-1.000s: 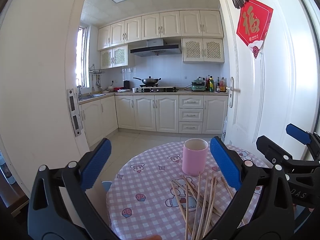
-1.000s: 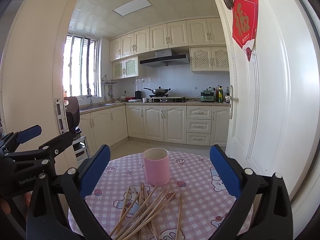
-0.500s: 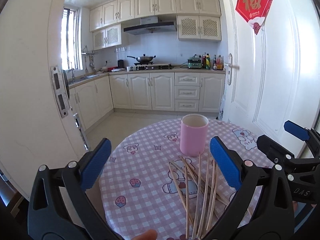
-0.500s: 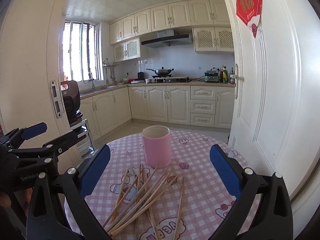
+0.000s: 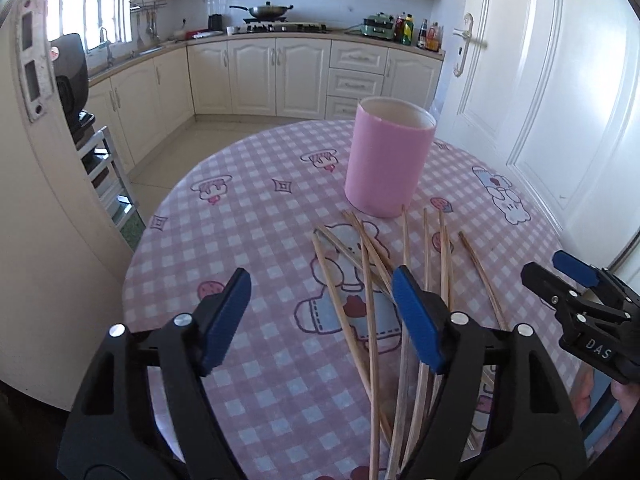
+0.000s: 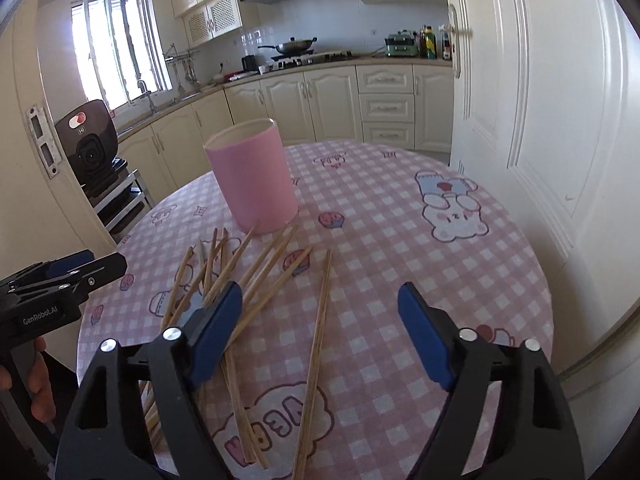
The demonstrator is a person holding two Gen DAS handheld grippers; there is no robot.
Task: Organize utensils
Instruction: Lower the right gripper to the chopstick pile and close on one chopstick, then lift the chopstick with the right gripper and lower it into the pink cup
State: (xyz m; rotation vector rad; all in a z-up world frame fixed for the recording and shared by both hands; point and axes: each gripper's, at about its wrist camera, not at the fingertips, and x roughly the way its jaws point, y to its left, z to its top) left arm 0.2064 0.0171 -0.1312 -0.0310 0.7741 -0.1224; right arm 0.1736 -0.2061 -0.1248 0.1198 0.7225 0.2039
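A pink cup (image 5: 388,160) stands upright on the round table with a pink checked cloth (image 5: 256,216); it also shows in the right wrist view (image 6: 253,176). Several wooden chopsticks (image 5: 372,292) lie scattered in front of the cup, also in the right wrist view (image 6: 256,276). My left gripper (image 5: 322,316) is open and empty, low over the near ends of the chopsticks. My right gripper (image 6: 320,328) is open and empty over a single chopstick (image 6: 318,344). Each gripper shows at the edge of the other's view: the right one (image 5: 580,300), the left one (image 6: 60,276).
A white door (image 6: 540,120) stands close on the right of the table. A black device on a metal rack (image 6: 92,144) stands at the left by the door frame. Kitchen cabinets (image 5: 280,76) and floor lie beyond the table's far edge.
Both grippers have tilted down and moved closer to the table; the cup and chopsticks now look larger and nearer. Both grippers stay open.
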